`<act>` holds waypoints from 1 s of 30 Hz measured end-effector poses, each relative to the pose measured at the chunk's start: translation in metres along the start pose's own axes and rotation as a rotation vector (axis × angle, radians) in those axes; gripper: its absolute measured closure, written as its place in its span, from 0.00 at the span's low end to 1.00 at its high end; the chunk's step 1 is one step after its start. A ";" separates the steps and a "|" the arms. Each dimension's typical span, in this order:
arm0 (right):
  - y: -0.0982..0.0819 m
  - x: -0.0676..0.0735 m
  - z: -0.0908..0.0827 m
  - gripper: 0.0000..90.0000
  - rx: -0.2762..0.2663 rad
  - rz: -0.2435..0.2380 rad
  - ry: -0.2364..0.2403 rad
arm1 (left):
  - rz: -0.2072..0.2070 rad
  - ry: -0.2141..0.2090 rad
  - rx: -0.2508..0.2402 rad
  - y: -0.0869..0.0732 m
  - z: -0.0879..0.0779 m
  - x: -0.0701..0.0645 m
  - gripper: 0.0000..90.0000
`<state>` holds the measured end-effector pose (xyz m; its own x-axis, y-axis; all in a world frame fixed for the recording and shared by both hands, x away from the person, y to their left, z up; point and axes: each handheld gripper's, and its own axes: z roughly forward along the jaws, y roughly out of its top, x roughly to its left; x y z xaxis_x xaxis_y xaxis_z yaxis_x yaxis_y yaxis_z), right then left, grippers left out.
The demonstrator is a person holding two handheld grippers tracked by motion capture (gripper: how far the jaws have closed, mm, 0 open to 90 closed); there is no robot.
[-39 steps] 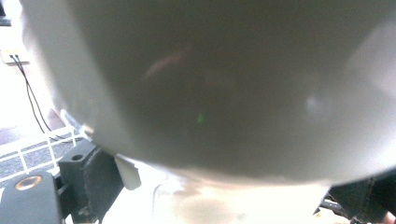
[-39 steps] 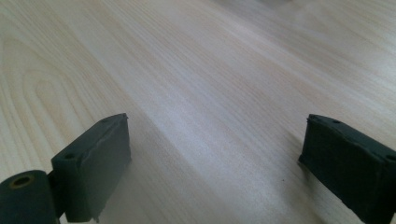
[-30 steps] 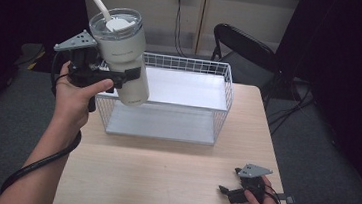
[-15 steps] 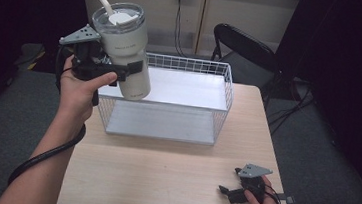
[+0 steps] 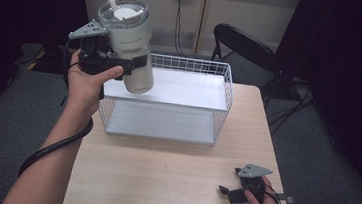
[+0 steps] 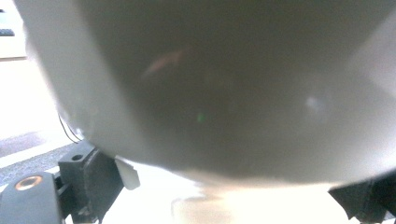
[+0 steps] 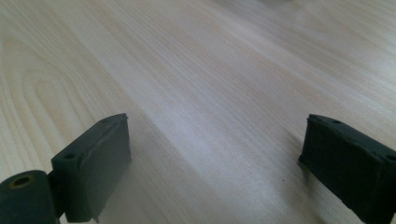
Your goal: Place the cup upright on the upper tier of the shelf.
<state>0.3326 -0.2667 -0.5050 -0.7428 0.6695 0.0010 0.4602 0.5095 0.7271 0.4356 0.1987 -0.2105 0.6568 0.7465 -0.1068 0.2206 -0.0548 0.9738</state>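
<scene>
A cream tumbler [image 5: 133, 44] with a clear lid and a white straw hangs tilted in the air over the left end of the white wire basket [image 5: 223, 88]. My left gripper [image 5: 127, 66] is shut on its body from the left side. In the left gripper view the tumbler wall [image 6: 224, 88] looms close and blurred, and both black jaws press against it low at the sides. My right gripper [image 5: 226, 191] rests on the wooden table [image 5: 162, 175] near its front right corner. In the right gripper view the right gripper [image 7: 215, 154] stands open over bare wood.
The wire basket stands at the back of the table with a white shelf [image 5: 180, 88] inside. A black chair [image 5: 247, 45] sits behind the table at the right. Cables [image 5: 179, 21] hang down the back wall. Dark floor surrounds the table.
My left hand has lifted the tumbler slightly and drawn it a little to the left. The right gripper has stayed where it was.
</scene>
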 end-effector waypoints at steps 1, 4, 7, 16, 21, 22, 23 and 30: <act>0.000 0.000 0.000 0.08 0.000 0.000 0.000 | 0.002 0.003 0.002 0.000 0.001 0.000 0.11; 0.000 0.000 0.000 0.08 0.000 0.000 0.000 | 0.004 0.009 0.006 0.000 0.005 0.002 0.11; 0.000 0.000 0.000 0.08 0.000 0.000 0.000 | 0.007 0.015 0.006 -0.001 0.009 0.003 0.11; 0.000 0.000 0.000 0.08 0.000 0.000 0.001 | 0.006 0.038 0.019 -0.001 0.020 0.008 0.11; 0.000 0.000 0.000 0.08 0.000 -0.002 0.003 | 0.009 0.043 0.017 0.001 0.026 0.009 0.11; 0.000 0.000 0.000 0.08 0.000 -0.002 0.003 | 0.007 0.043 0.017 0.001 0.027 0.010 0.11; 0.000 0.000 0.000 0.08 0.000 -0.002 0.003 | 0.005 0.041 0.016 0.001 0.028 0.010 0.11; 0.000 0.000 0.000 0.08 0.001 -0.003 0.004 | 0.003 0.049 0.005 0.001 0.035 0.012 0.11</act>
<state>0.3326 -0.2667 -0.5049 -0.7460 0.6659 0.0014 0.4585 0.5122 0.7262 0.4686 0.1847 -0.2180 0.6212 0.7781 -0.0934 0.2218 -0.0603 0.9732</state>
